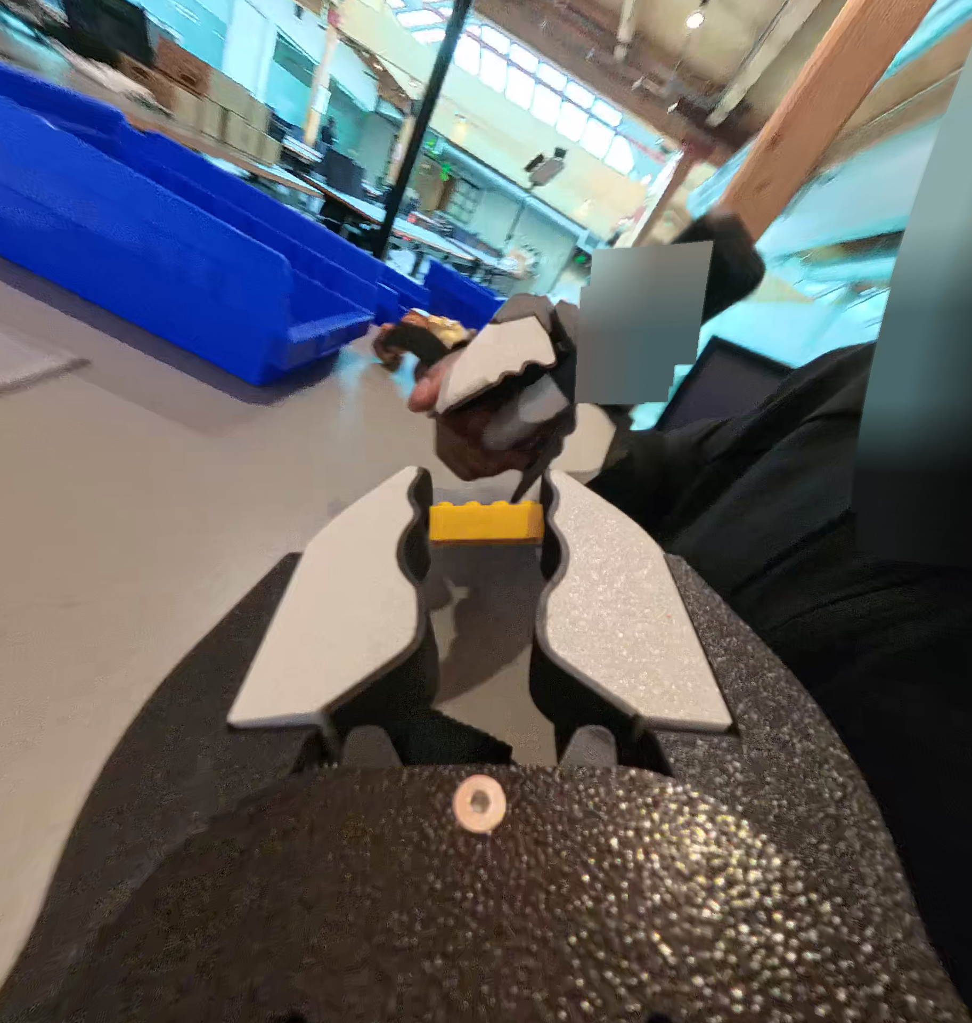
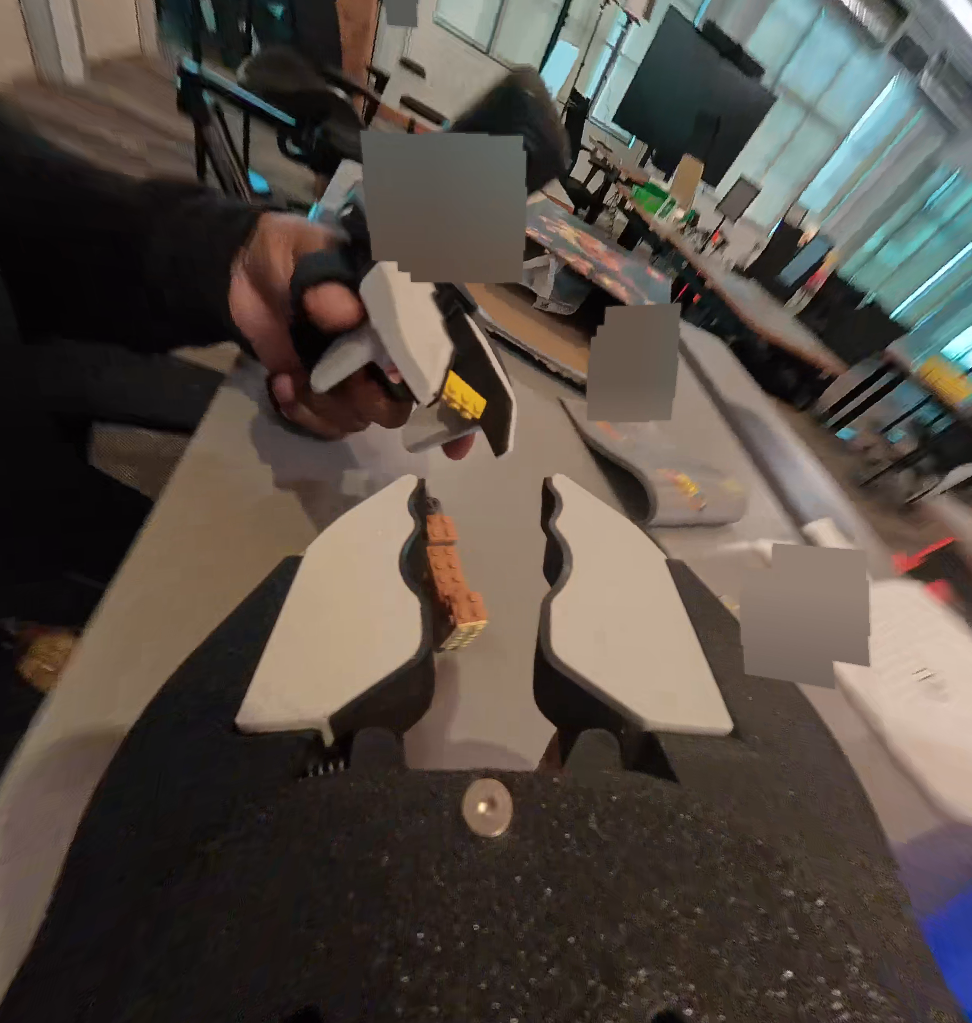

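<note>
The left gripper (image 1: 486,498) clasped a yellow studded plastic brick (image 1: 486,521) crosswise near its fingertips, one grey pad against each end of it; the right wrist view showed the same yellow brick (image 2: 462,399) pinched between those fingers above the grey tabletop (image 1: 140,498). A bare hand (image 2: 284,326) in a black sleeve gripped that tool's handle.

The right gripper (image 2: 486,498) stood with its jaws spread wide. A brown stack of studded plastic bricks (image 2: 449,575), with a pale yellowish block at its near end, lay against the inner face of its left finger (image 2: 356,598), well clear of the right finger (image 2: 616,598). Whether it rested on the table or clung to the pad could not be told.

Farther off in the left wrist view, long blue plastic bins (image 1: 140,232) sat on the table, with a small dark brown and gold object (image 1: 422,337) beside them. Beyond the right gripper lay a curled grey mat (image 2: 677,487), too blurred to make out more.
</note>
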`<action>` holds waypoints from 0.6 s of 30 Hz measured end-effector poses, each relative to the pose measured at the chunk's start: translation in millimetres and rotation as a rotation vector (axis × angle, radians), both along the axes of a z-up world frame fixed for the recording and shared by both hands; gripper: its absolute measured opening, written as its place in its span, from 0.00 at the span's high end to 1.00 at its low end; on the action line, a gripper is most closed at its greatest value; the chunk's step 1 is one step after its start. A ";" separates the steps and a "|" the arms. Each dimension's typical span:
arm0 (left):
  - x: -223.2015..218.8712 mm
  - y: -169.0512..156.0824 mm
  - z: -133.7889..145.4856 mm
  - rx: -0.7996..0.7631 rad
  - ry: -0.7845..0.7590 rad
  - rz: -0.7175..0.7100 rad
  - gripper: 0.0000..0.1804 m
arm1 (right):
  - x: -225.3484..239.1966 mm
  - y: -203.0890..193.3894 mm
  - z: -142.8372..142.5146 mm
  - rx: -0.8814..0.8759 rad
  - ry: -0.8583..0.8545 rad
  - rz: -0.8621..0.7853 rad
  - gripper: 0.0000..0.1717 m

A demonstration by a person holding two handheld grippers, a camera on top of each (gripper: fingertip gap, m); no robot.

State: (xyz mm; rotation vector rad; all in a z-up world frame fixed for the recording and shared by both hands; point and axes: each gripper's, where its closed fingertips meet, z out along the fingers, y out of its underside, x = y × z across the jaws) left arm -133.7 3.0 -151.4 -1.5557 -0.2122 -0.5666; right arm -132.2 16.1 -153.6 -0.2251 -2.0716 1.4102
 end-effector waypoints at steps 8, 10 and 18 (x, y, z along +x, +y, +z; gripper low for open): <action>32.2 7.2 -3.0 0.003 -0.188 -0.223 0.80 | 12.5 -21.4 -5.0 0.238 0.309 0.134 0.85; 37.3 8.5 -4.7 -0.014 -0.187 -0.251 0.80 | 16.1 -25.3 -8.1 0.263 0.330 0.174 0.85; 43.0 12.9 -13.3 -0.077 -0.133 -0.275 0.79 | 18.2 -31.3 -15.1 0.274 0.300 0.173 0.94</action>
